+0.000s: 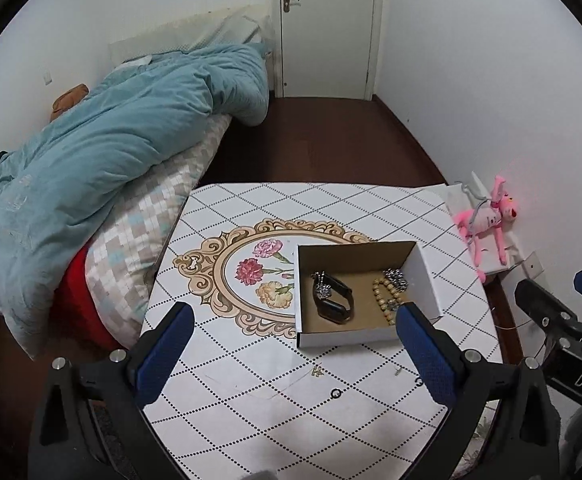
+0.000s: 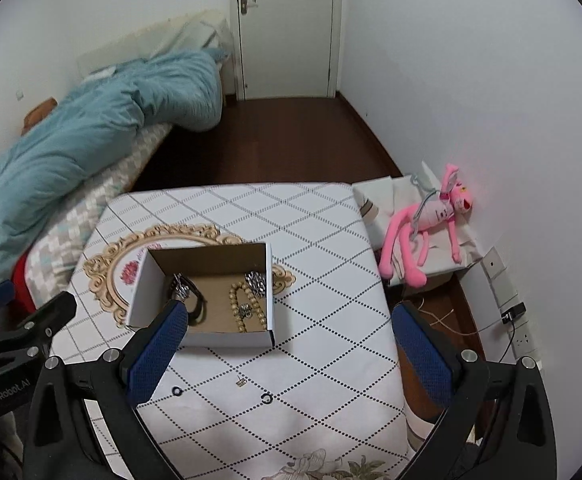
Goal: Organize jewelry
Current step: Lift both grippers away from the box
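Standing on the white diamond-patterned table (image 1: 251, 392), the open white cardboard box (image 1: 427, 280) holds a black band watch (image 1: 337, 300), a beige bead string (image 1: 385, 300) and silver chain pieces (image 1: 396, 276), while the blue-padded left gripper (image 1: 291, 320) and right gripper (image 2: 289, 322) hover wide apart, both empty.

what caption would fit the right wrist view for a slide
Open right gripper hovers above a patterned table, facing a cardboard box holding a beaded bracelet and black watch.
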Demonstrator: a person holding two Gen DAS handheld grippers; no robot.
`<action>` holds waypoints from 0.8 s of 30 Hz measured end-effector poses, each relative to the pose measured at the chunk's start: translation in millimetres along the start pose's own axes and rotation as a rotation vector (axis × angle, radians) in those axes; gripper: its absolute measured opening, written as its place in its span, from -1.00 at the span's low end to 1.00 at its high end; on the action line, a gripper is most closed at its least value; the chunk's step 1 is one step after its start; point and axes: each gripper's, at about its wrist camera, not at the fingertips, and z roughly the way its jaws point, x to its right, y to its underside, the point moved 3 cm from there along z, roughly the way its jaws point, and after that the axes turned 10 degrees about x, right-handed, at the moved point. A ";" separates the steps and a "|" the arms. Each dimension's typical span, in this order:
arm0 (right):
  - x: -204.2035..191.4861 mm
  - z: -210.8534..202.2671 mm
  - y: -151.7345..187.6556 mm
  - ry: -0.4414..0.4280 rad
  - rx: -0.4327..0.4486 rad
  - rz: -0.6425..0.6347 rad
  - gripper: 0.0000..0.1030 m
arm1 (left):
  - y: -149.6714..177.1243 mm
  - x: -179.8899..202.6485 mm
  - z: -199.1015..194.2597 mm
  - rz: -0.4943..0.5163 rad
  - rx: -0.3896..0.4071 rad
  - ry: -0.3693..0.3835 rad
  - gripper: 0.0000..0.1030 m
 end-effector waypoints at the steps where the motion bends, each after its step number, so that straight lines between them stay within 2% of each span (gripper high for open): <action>1: -0.7 -6.0 -1.3 -0.005 0.008 0.005 1.00 | -0.2 -0.5 -3.4 -0.003 0.003 -0.001 1.00; 5: -2.1 -17.1 -1.0 -0.029 0.014 0.021 1.00 | 0.9 -3.5 -9.8 -0.016 -0.002 -0.019 1.00; 10: -2.3 3.5 26.2 -0.038 -0.064 0.033 1.00 | 24.7 -13.1 4.8 -0.019 -0.036 -0.056 1.00; 14: 2.3 36.7 65.5 -0.041 -0.163 0.049 0.99 | 62.0 -21.9 29.2 -0.013 -0.126 -0.085 1.00; 17: 6.9 60.5 95.6 -0.039 -0.237 0.061 0.86 | 94.8 -23.1 51.0 0.016 -0.205 -0.103 1.00; 21: 15.1 84.0 127.7 -0.051 -0.301 0.101 0.70 | 130.6 -14.9 74.6 0.036 -0.291 -0.061 0.98; 24: 17.4 97.2 145.8 -0.077 -0.331 0.122 0.63 | 143.1 -2.2 84.2 0.061 -0.302 -0.020 0.91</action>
